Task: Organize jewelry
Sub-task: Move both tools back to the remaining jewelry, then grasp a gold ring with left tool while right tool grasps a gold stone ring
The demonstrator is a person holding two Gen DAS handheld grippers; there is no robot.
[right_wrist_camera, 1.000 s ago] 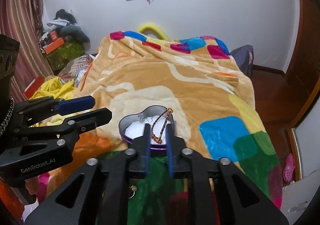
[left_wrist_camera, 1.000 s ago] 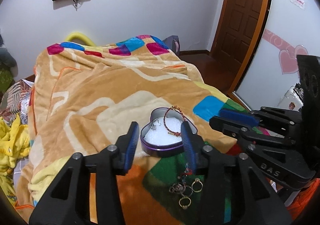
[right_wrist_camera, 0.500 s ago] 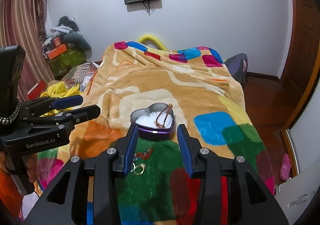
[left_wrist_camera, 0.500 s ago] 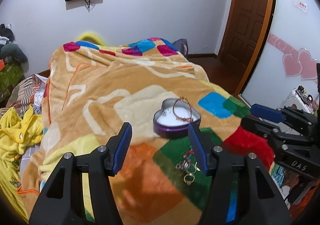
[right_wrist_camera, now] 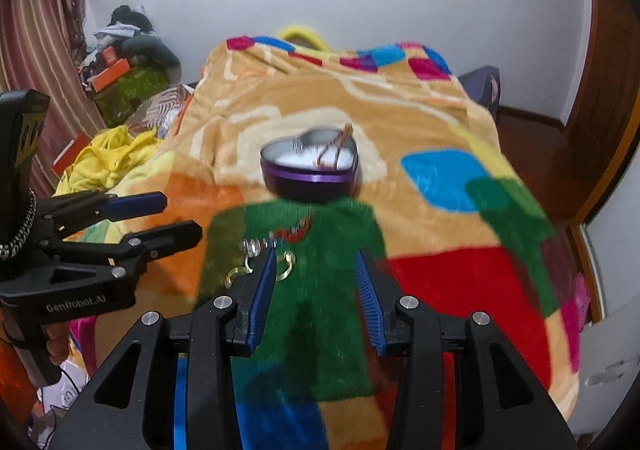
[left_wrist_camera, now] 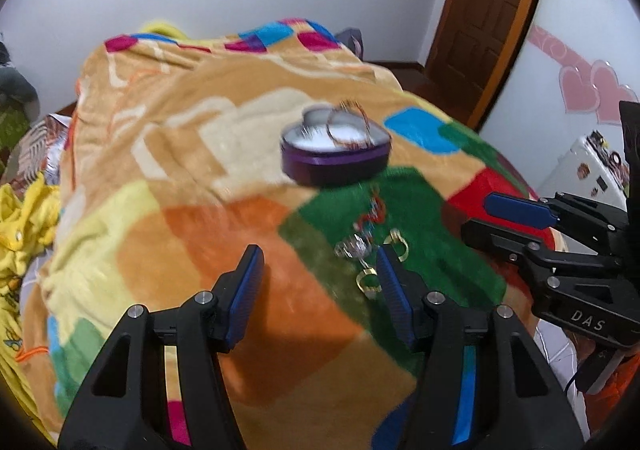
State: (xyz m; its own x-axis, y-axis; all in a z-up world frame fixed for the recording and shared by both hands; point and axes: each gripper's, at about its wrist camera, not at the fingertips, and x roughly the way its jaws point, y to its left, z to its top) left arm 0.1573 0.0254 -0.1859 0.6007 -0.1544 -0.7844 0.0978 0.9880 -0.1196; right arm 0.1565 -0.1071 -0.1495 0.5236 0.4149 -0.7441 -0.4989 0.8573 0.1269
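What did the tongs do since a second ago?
Both tongs backed away from the heart tin. The right tongs were pinched near the bracelet and have opened, holding nothing; the left tongs stayed open. The bracelet still leans in the tin, and the rings lie on the blanket.

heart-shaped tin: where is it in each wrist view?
Left wrist: heart-shaped tin sits above centre, slightly right, on the blanket beyond the loose rings.
Right wrist: tin just above centre, straight ahead of the open right hand-held gripper.
Shared landmark: the green blanket patch directly in front of the tin.
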